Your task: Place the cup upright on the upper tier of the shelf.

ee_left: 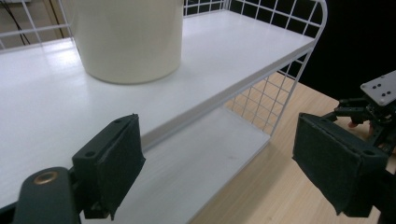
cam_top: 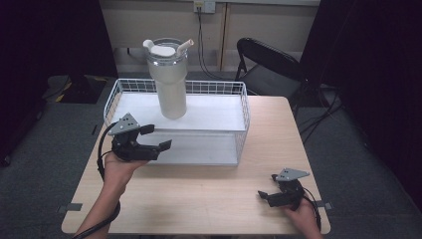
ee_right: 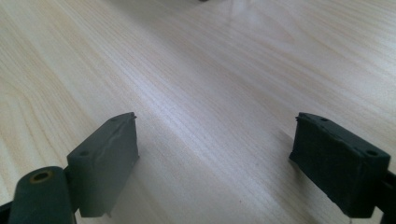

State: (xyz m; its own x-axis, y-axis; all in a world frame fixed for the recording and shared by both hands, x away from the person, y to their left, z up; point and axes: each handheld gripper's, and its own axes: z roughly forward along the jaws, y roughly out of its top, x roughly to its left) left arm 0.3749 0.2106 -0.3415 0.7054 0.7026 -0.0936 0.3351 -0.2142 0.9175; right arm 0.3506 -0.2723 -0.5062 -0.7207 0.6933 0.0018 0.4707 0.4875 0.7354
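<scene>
One tumbler [cam_top: 168,79] stands on the table's rack, with one lid and one straw [cam_top: 184,46] on top. There is one white wire rack [cam_top: 245,117], and it has two shelves: one upper [cam_top: 214,112] and one lower [cam_top: 199,148]. One wooden table [cam_top: 209,194] carries it all. Two grippers are at work, the left gripper [cam_top: 155,137] and the right gripper [cam_top: 266,186], each with two black jaws and one grey three-cornered plate. One folding chair [cam_top: 268,64] stands behind the table.
</scene>
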